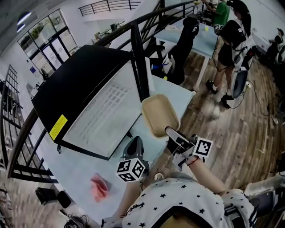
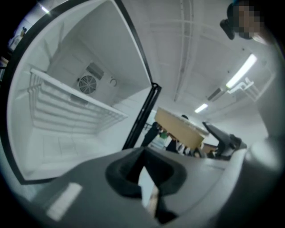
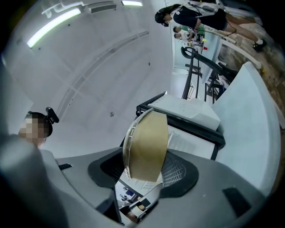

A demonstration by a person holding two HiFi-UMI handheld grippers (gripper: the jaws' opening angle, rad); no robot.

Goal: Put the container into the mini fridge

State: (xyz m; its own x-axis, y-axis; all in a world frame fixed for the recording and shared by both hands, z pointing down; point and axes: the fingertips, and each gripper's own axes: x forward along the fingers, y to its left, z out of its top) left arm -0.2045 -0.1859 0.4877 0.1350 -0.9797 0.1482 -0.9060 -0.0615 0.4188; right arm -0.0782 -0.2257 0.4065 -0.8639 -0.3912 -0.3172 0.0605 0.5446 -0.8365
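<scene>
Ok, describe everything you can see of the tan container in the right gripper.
The tan, shallow rectangular container has rounded corners and a raised rim; it looks like matte pulp or plastic. The fingers of the right gripper clamp one short end, holding it in the air, touching nothing else, above the pale blue table by the open black mini fridge.

Pink cloth [image 1: 99,187] on pale table [image 1: 73,171].

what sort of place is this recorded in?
Likely an open-plan lab or office: wood floor, black railing, and people standing at a pale work table.
</scene>
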